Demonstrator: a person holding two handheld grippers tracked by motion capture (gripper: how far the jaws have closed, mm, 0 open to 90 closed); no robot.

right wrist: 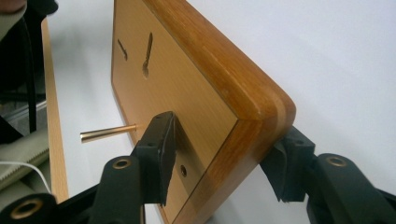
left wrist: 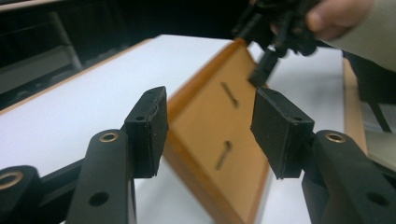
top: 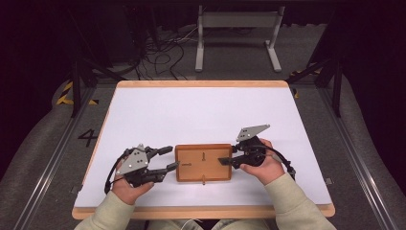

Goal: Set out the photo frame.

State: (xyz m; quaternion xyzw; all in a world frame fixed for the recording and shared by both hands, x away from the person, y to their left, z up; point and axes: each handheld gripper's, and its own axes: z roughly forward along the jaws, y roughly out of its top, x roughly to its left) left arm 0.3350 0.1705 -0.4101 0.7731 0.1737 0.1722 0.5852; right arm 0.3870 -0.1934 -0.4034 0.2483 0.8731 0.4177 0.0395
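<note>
My right claw (top: 224, 161) grips the wooden board (top: 203, 163) at its right end: in the right gripper view one jaw lies on the board's face and the other under its rounded edge, the wood between them. The board lies on the white surface (top: 191, 115) near its front edge, about midway between the left and right edges. Its face carries two slots (left wrist: 229, 94), and a brass pin (right wrist: 107, 132) juts from the side toward the front edge. My left claw (top: 168, 158) is open, its jaws spread to either side of the board's left end; in the left gripper view the pads (left wrist: 150, 130) stand apart from the wood.
</note>
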